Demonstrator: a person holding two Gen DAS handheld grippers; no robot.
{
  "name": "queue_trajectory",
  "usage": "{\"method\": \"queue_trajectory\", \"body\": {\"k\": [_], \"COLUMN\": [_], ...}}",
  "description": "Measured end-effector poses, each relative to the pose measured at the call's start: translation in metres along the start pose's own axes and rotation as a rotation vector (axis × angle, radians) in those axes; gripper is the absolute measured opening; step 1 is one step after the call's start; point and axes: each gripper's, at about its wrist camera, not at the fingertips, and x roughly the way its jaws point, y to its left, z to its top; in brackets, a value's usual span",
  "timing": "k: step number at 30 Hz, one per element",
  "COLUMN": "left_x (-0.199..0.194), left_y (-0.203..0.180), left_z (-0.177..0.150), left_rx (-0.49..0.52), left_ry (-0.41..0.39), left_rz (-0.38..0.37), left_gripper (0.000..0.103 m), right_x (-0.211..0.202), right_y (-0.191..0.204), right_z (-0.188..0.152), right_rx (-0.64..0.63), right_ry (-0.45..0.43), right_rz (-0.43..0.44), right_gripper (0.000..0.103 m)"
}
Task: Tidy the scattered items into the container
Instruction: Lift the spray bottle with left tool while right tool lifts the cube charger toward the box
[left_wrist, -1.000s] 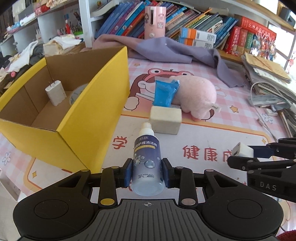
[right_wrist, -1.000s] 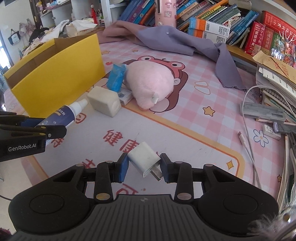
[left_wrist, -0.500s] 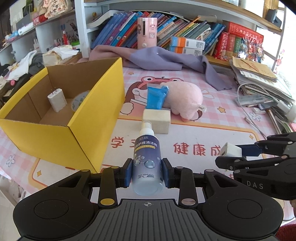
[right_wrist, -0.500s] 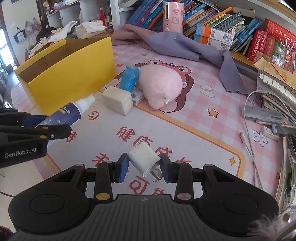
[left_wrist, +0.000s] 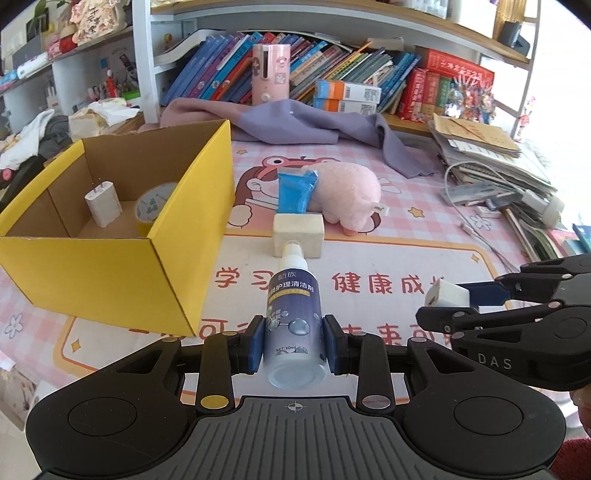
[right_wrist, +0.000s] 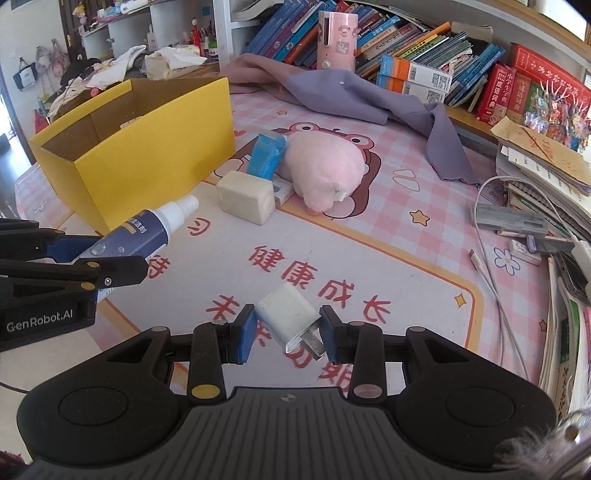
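Note:
My left gripper (left_wrist: 294, 347) is shut on a small blue spray bottle (left_wrist: 293, 314) with a white cap, held above the mat. My right gripper (right_wrist: 288, 334) is shut on a white charger plug (right_wrist: 290, 319), tilted with its prongs toward me. Each gripper shows in the other's view, the bottle (right_wrist: 142, 234) at the left, the plug (left_wrist: 445, 293) at the right. The yellow cardboard box (left_wrist: 110, 266) stands open at the left, holding another white charger (left_wrist: 103, 202) and a tape roll (left_wrist: 153, 203). On the mat lie a pale sponge block (left_wrist: 298, 235), a blue packet (left_wrist: 295, 192) and a pink plush toy (left_wrist: 347, 192).
A purple cloth (left_wrist: 295, 125) is draped at the back before a shelf of books (left_wrist: 332, 74) and a pink dispenser (left_wrist: 269, 74). Stacked papers (left_wrist: 487, 155), a white cable (right_wrist: 484, 236) and small gadgets crowd the right edge.
Both grippers have pulled back and risen a little with their loads, so the box and mat items look farther away. The grips have not changed.

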Motion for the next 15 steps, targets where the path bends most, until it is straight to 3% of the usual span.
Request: {"method": "queue_trajectory", "body": {"k": [15], "left_x": [-0.044], "left_y": [0.058], "left_z": [-0.027], "left_rx": [0.067], "left_ry": [-0.028], "left_rz": [-0.093], "left_gripper": [0.031], "right_x": [-0.023], "right_y": [0.089], "right_z": [-0.012], "right_rx": [0.013], "right_ry": [-0.011], "right_rz": [-0.065], "right_gripper": [0.035]}}
